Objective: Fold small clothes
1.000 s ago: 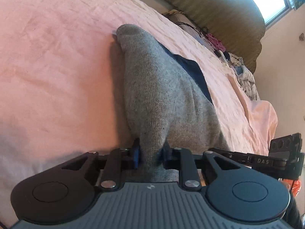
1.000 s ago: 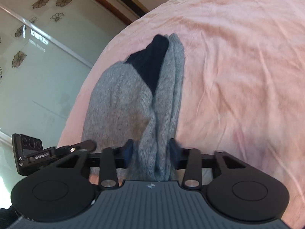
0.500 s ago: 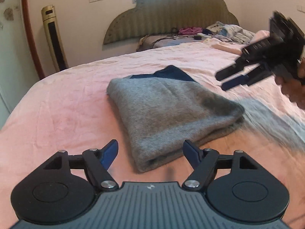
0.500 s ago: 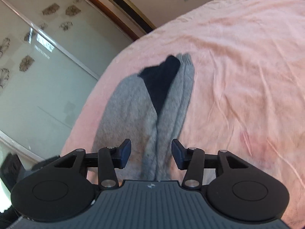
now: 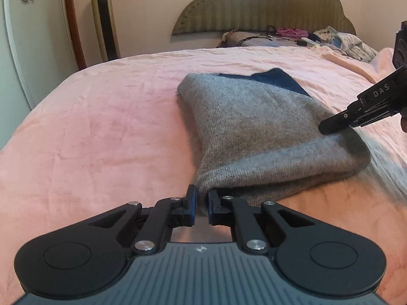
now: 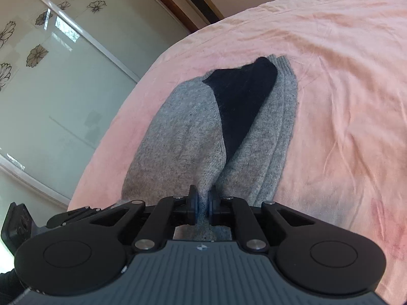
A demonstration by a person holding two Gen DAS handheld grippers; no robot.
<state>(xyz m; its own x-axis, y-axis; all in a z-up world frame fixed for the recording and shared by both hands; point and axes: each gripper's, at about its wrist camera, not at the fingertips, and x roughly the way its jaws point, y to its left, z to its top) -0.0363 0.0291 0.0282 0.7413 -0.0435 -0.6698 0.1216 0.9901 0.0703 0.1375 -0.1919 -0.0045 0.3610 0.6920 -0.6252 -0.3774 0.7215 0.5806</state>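
Observation:
A folded grey knit sweater [image 5: 254,127] with a dark navy part [image 5: 277,78] lies on the pink bed cover [image 5: 101,132]. My left gripper [image 5: 202,203] is shut on the sweater's near corner, whose folded edge is pinched between the blue pads. In the right wrist view the same sweater [image 6: 183,137] stretches away, its navy part [image 6: 241,101] at the far end. The jaws of my right gripper [image 6: 202,204] are closing, and a ridge of grey fabric is squeezed between the pads. From the left wrist view, the right gripper [image 5: 333,125] touches the sweater's right side.
A padded headboard [image 5: 259,2] and a heap of clothes [image 5: 340,40] are at the bed's far end. A gold tower appliance [image 5: 104,17] stands by the wall. Glass wardrobe doors with flower prints [image 6: 51,81] run along the bed's left side. The left gripper's body [image 6: 58,216] shows low left.
Both grippers let go of the sweater, opened wide, then closed on it again. The left wrist view rolled to level. The sweater now lies flat and folded on the bed.

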